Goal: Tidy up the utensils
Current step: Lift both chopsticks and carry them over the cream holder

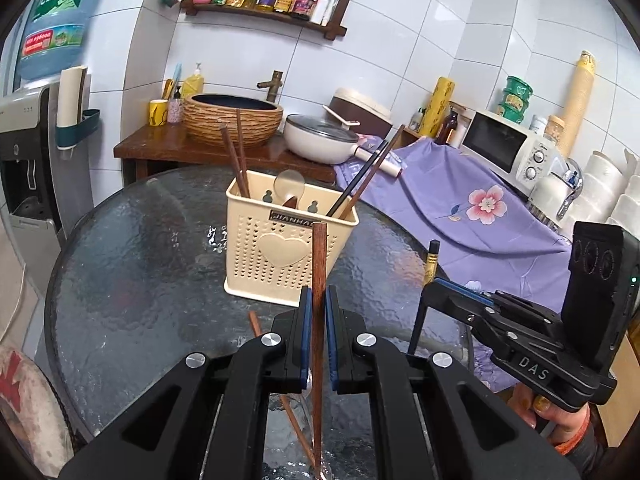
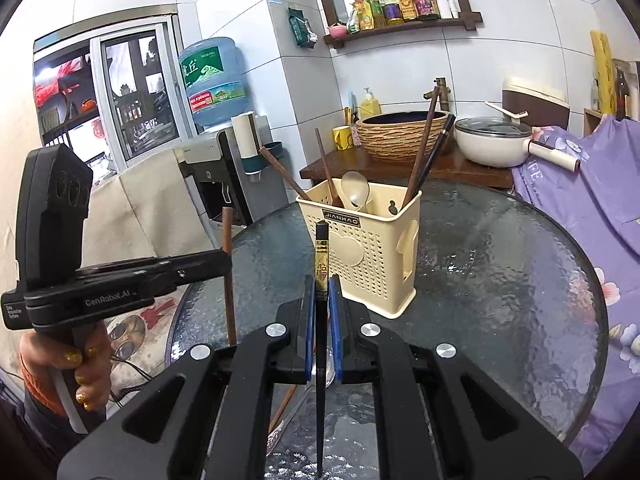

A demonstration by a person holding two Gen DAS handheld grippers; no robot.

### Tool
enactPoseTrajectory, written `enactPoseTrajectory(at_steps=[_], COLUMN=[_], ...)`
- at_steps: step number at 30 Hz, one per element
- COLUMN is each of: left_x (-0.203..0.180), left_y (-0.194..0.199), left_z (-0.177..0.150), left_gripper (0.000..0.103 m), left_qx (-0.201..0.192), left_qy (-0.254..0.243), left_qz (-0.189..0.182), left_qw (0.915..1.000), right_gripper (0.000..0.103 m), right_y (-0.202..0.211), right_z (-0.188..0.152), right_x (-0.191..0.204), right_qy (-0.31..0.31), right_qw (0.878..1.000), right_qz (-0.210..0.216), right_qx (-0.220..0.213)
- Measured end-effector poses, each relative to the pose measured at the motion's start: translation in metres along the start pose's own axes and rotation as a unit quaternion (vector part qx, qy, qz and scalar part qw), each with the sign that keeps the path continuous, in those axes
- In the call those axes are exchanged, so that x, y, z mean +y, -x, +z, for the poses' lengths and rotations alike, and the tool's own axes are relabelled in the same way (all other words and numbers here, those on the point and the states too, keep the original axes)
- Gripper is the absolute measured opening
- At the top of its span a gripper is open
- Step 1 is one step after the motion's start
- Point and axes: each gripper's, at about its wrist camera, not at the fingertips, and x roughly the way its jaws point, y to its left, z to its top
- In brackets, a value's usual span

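Observation:
A cream perforated utensil holder (image 1: 280, 248) (image 2: 368, 248) stands on the round glass table (image 1: 132, 264) (image 2: 500, 280); brown and black chopsticks and a pale spoon (image 1: 289, 184) (image 2: 354, 192) stick out of it. My left gripper (image 1: 319, 300) is shut on a brown wooden chopstick (image 1: 319, 264), held nearly upright in front of the holder. My right gripper (image 2: 322, 292) is shut on a black chopstick (image 2: 322, 240) with a gold band, also nearly upright. In each wrist view the other gripper (image 1: 456, 292) (image 2: 218, 258) shows at the side with its chopstick. Another brown chopstick (image 1: 256, 324) lies on the table below.
Behind the table a wooden stand carries a woven basin (image 1: 232, 120) and a white lidded pan (image 1: 320, 136). A purple flowered cloth (image 1: 460, 208) covers the counter at right, with a microwave (image 1: 508, 144). A water dispenser (image 1: 28, 152) stands at left. A metal spoon (image 2: 330, 364) lies under my right gripper.

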Motion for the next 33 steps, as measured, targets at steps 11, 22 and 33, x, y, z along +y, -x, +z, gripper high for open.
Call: enactPoseTrajectory(at_steps=[11,22,33], left_x=[-0.009,-0.012,-0.019], left_y=[0.010,0.008,0.046], left_z=[0.020,0.049,0.135], left_gripper=[0.007,0.007,0.007], left_qx=[-0.012,-0.017,-0.092], left_qy=[-0.023,-0.034,-0.045], left_qz=[0.000,0.001,0.031], left_qw=[0.9997,0.9993,0.9943], right_gripper=[0.008,0.008,0.008], right_y=[0.009,0.011,0.031], right_z=[0.018,0.054,0.149], right_x=[-0.002,0.003,0.009], right_qy=[-0.005,0.020,0.038], right_qw=[1.000,1.000,0.997], right_qz=[0.005,0.001,-0.008], right_qx=[-0.008,-0.020,-0.068])
